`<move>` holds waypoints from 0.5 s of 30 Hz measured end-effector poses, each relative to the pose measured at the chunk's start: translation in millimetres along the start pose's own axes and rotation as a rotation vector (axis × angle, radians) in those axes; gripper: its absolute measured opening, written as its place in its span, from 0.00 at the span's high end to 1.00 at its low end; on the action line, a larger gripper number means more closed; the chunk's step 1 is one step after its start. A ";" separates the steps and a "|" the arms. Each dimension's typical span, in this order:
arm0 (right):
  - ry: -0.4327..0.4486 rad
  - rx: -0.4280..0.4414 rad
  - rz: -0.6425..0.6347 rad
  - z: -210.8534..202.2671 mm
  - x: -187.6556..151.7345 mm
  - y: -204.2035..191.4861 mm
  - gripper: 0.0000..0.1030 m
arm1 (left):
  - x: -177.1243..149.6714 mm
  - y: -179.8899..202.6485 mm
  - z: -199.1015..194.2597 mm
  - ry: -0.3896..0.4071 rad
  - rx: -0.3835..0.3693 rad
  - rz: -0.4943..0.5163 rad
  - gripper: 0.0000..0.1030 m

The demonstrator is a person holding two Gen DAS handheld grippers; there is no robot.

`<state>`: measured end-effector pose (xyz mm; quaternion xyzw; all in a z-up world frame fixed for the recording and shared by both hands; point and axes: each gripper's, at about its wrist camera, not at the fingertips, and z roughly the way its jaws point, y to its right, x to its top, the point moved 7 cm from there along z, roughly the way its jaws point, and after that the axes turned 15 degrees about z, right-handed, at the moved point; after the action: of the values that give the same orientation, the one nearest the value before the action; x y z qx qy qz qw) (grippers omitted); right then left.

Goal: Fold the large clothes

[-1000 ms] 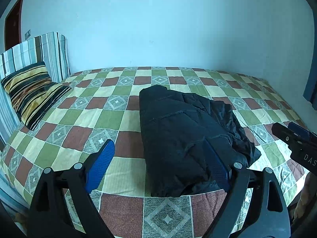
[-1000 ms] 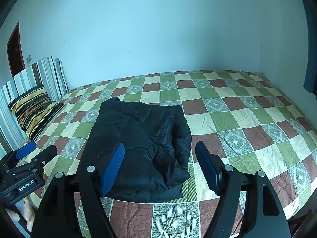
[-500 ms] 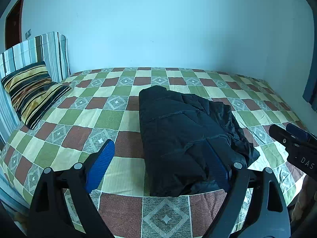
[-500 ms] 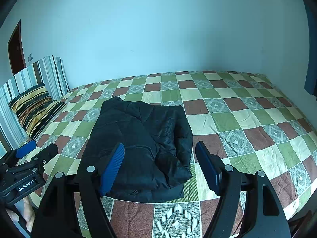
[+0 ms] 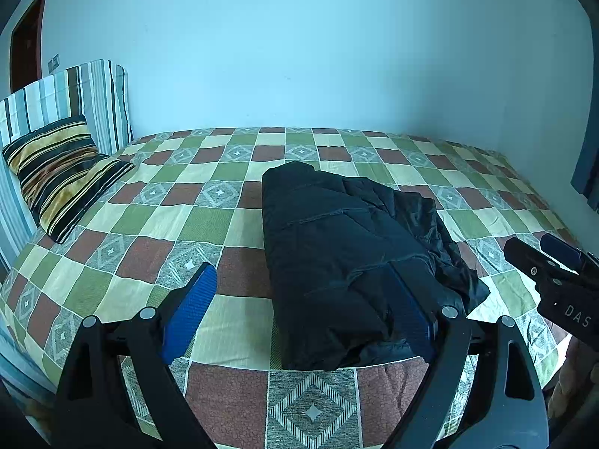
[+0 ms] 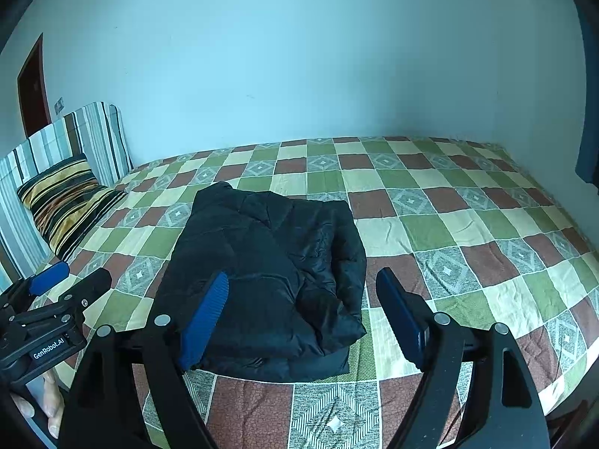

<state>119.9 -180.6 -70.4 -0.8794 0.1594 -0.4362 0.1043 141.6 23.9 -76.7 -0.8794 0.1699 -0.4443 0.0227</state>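
Two grippers hover over the bed and neither one touches cloth. Left gripper [image 5: 301, 318], low in the frame, has its blue pads spread wide with nothing between them. Right gripper [image 6: 305, 316] has just been opening its jaws, also empty. The puffy black quilted jacket [image 6: 269, 277] lies centre frame on the checked green, brown and cream bedspread [image 6: 468, 224], already gathered into a compact bundle, layers stacked, one rumpled edge spilling at its right side. The fold looks essentially done to me; perhaps a tidy of that loose edge remains. The striped yellow and black pillow [image 5: 60, 172] sits at the left edge.
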 end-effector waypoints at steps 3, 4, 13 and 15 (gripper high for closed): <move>0.001 -0.001 -0.001 -0.1 0.0 -0.2 0.22 | 0.8 1.0 -1.4 0.004 0.004 -0.001 0.13; 0.002 -0.002 -0.002 -0.4 0.1 -0.2 0.22 | 0.7 -0.4 -1.8 0.005 0.005 -0.002 0.13; 0.024 -0.025 -0.009 -3.0 0.2 2.3 0.18 | 2.0 -5.5 -9.7 0.033 0.015 -0.017 0.10; 0.026 -0.030 -0.013 -3.8 -0.7 2.0 0.17 | 3.3 -5.5 -12.9 0.045 0.021 -0.014 0.08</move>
<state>116.1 -182.4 -69.3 -0.8761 0.1617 -0.4458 0.0864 134.7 29.4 -65.3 -0.8701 0.1594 -0.4657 0.0251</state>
